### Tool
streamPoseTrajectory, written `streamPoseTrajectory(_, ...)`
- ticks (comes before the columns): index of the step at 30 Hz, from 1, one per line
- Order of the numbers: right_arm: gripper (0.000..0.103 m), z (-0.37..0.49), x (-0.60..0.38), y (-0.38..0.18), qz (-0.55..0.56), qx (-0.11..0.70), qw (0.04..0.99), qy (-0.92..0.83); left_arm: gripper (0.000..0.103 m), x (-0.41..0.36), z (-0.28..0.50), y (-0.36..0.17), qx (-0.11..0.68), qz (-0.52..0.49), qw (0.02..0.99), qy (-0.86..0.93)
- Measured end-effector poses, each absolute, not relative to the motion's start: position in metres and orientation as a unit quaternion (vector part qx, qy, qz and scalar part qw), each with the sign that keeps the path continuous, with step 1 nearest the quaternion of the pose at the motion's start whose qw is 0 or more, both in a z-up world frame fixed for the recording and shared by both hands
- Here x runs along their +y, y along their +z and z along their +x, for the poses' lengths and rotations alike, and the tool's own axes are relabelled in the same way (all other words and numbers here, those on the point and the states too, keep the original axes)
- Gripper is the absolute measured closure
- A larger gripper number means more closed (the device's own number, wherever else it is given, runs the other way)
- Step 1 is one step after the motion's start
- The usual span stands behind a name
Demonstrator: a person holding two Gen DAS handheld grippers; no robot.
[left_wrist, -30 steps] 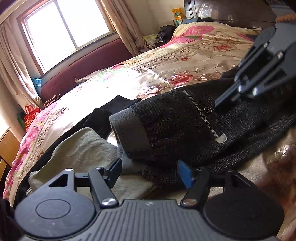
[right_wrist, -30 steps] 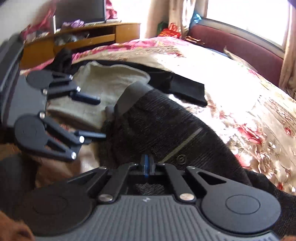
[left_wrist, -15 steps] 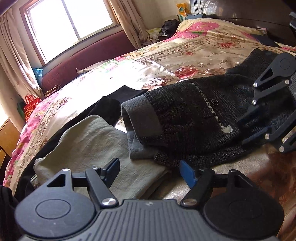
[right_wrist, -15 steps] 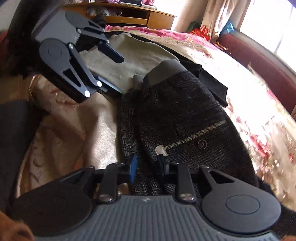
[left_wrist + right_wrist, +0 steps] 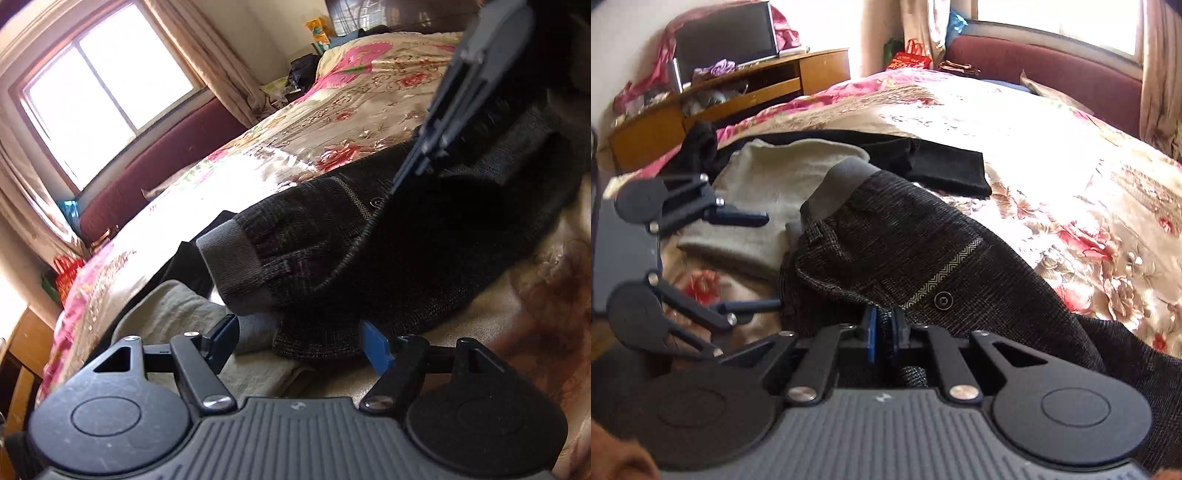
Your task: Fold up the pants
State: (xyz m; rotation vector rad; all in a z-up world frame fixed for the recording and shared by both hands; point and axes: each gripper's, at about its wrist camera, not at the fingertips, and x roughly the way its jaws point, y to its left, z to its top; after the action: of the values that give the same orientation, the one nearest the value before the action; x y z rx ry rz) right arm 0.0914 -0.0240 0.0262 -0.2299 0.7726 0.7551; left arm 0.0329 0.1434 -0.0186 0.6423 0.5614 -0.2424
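Observation:
Dark woven pants (image 5: 332, 236) with a grey waistband (image 5: 229, 254) lie across the flowered bed. In the right wrist view my right gripper (image 5: 884, 326) is shut on a fold of the pants (image 5: 905, 251) just below the patterned pocket trim. From the left wrist view the right gripper (image 5: 417, 166) stands above the cloth, which rises in a dark ridge to its tips. My left gripper (image 5: 299, 338) is open at the near edge of the pants by the waistband. Cloth lies between its fingers without being pressed. It shows as the left gripper (image 5: 753, 262) at the left of the right wrist view.
A folded beige garment (image 5: 775, 192) lies beside the waistband, and a black garment (image 5: 942, 166) lies behind it. The flowered bedspread (image 5: 1052, 147) stretches toward a maroon bench (image 5: 155, 162) under the window. A wooden desk (image 5: 738, 88) stands past the bed's foot.
The right gripper opened, dropped onto the pants and closed on a fold, raising it. The left gripper drew in to the pants' near edge, still open.

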Motion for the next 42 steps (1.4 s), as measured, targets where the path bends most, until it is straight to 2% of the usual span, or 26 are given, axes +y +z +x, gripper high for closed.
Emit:
streamPoseTrajectory(3,0.096,0.101,-0.031,0.034,-0.074,0.377,0.85,0.36,0.018,0.129,0.048,-0.028,0.248,0.356,0.896,-0.095)
streamPoseTrajectory(7,0.096,0.106,-0.036,0.036,-0.059,0.383,0.846,0.365,0.018,0.124,0.074,-0.025,0.223,0.365,0.901,-0.072)
streamPoseTrajectory(8,0.096,0.104,-0.034,0.035,-0.063,0.383,0.845,0.367,0.022,0.124,0.081,-0.024,0.223,0.365,0.901,-0.066)
streamPoseTrajectory(9,0.096,0.102,-0.033,0.034,-0.071,0.384,0.843,0.371,0.036,0.126,0.086,-0.023,0.226,0.366,0.901,-0.061)
streamPoseTrajectory(11,0.093,0.096,-0.033,0.031,-0.094,0.377,0.84,0.38,0.052,0.131,0.092,-0.021,0.242,0.36,0.899,-0.063)
streamPoseTrajectory(12,0.087,0.093,-0.031,0.028,-0.111,0.373,0.835,0.388,0.054,0.133,0.093,-0.021,0.245,0.358,0.898,-0.065)
streamPoseTrajectory(13,0.087,0.09,-0.028,0.025,-0.126,0.371,0.832,0.394,0.056,0.133,0.091,-0.022,0.245,0.362,0.897,-0.064)
streamPoseTrajectory(15,0.072,0.078,-0.021,0.018,-0.171,0.344,0.834,0.396,0.059,0.13,0.087,-0.024,0.241,0.371,0.895,-0.057)
streamPoseTrajectory(16,0.07,0.071,-0.016,0.014,-0.204,0.329,0.833,0.396,0.059,0.13,0.085,-0.024,0.243,0.368,0.896,-0.058)
streamPoseTrajectory(19,0.076,0.06,-0.001,-0.002,-0.284,0.291,0.83,0.381,0.061,0.131,0.082,-0.021,0.247,0.365,0.896,-0.064)
streamPoseTrajectory(20,0.094,0.062,0.002,-0.006,-0.282,0.301,0.826,0.384,0.062,0.13,0.08,-0.021,0.246,0.368,0.894,-0.065)
streamPoseTrajectory(23,0.097,0.058,0.009,0.0,-0.249,0.321,0.822,0.398,0.068,0.134,0.072,-0.016,0.232,0.38,0.894,-0.045)
streamPoseTrajectory(27,0.097,0.044,0.006,0.016,-0.21,0.318,0.825,0.418,0.068,0.146,0.062,-0.007,0.236,0.351,0.906,-0.031)
streamPoseTrajectory(35,0.096,0.053,0.022,-0.013,-0.189,0.35,0.827,0.397,0.065,0.137,0.073,-0.065,0.225,0.467,0.855,0.0)
streamPoseTrajectory(39,0.09,0.056,0.021,-0.015,-0.164,0.36,0.83,0.392,0.059,0.14,0.072,-0.059,0.231,0.482,0.845,-0.007)
streamPoseTrajectory(42,0.088,0.051,0.011,-0.008,-0.159,0.356,0.832,0.395,0.059,0.148,0.064,-0.051,0.247,0.482,0.841,0.009)
